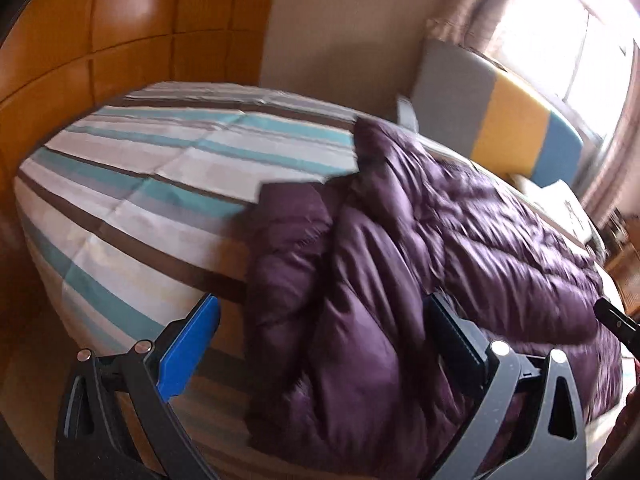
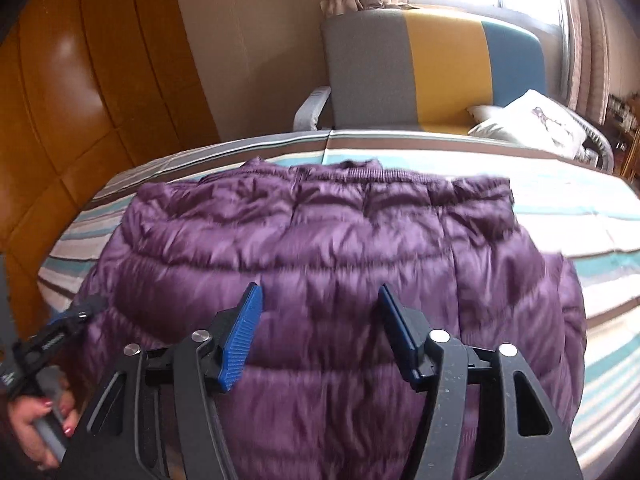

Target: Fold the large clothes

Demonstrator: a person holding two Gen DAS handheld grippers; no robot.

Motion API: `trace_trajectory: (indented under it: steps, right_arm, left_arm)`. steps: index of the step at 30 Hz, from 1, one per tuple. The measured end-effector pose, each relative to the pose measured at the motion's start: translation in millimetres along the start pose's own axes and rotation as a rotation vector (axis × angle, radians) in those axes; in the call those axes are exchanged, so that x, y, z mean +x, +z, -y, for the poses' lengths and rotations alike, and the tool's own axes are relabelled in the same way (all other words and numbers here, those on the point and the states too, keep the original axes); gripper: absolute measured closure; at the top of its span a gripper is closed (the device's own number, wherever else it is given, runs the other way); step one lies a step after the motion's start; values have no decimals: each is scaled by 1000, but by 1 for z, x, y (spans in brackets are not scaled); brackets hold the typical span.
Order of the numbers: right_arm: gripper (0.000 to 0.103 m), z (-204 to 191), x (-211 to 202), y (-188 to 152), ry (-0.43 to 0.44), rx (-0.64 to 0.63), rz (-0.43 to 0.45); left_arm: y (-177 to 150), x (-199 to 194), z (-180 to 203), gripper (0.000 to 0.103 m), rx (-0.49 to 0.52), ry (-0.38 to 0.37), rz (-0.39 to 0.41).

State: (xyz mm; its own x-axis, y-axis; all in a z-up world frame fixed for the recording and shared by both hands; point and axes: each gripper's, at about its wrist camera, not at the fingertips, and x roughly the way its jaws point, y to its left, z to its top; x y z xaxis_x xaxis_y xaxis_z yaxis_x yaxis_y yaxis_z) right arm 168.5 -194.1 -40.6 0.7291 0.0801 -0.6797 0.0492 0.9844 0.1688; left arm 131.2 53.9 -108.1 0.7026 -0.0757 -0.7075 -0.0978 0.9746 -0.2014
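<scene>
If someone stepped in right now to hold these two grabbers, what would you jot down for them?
Left tool: jaws wide open, nothing held, over the coat's left edge.
Right tool: jaws open, nothing pinched, over the middle of the coat.
Purple puffy coat: lies on the striped bed, collar at the far side. One sleeve is laid in over the body.
Done: that sleeve looks folded in.
Left: probably the other side, then folding the body; the blur hides detail.
</scene>
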Motion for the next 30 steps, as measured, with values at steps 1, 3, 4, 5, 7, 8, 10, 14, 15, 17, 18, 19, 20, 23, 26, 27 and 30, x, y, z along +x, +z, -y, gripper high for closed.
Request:
trace_trajectory:
  steps: [1, 3, 4, 5, 7, 8, 10, 14, 15, 17, 18, 19, 20, 23, 26, 27, 30]
  right_arm:
    - [57, 1, -4, -6, 15, 4, -6]
    - [75, 2, -9, -15, 33, 1, -10]
    - [78, 2, -11, -18, 37, -4, -11]
    - [82, 2, -12, -21, 39, -8, -11]
    - [87, 1, -15, -27, 54, -7, -14]
    - [88, 0, -16, -28, 63, -4, -15]
    - [88, -3, -19, -31, 90, -5, -17]
    - [88, -14, -15, -39, 89, -50, -41]
    - [88, -14, -10, -40, 80, -55, -49]
    - [88, -13, 2, -47, 64, -62, -79]
    - [89, -14, 8, -50, 54, -74, -86]
    - [89, -14, 11, -52, 48, -85, -84]
    - [89, -15, 13, -54, 45, -87, -82]
    - [89, -14, 13, -55, 50, -74, -83]
    - [89, -12, 12, -56, 60, -59, -82]
    - [89, -12, 12, -56, 61, -56, -81]
    - [89, -11, 11, -57, 64, -52, -76]
  left_arm:
    - [-4, 1, 1, 3, 2, -22, -14]
    - [-9, 2, 0, 5, -7, -49, -28]
    - [-11, 3, 0, 8, -12, -60, -35]
    - [-12, 3, -2, 9, -21, -68, -42]
    - [-14, 2, -4, 14, -45, -87, -48]
    - [-15, 2, -5, 15, -63, -104, -52]
    - [-17, 1, -8, 17, -78, -121, -49]
    - [-18, 4, -10, 18, -95, -148, -42]
    - [-18, 5, -9, 18, -99, -156, -38]
    - [-19, 5, -8, 18, -120, -173, -32]
    - [-18, 5, -8, 18, -128, -182, -32]
    - [-18, 6, -8, 18, -144, -192, -30]
    - [-17, 6, -9, 19, -155, -199, -30]
    - [-16, 9, -15, 27, -233, -240, -31]
    - [-17, 13, -24, 35, -318, -285, -37]
    - [-18, 15, -26, 36, -338, -303, -42]
    - [-18, 21, -31, 48, -395, -348, -62]
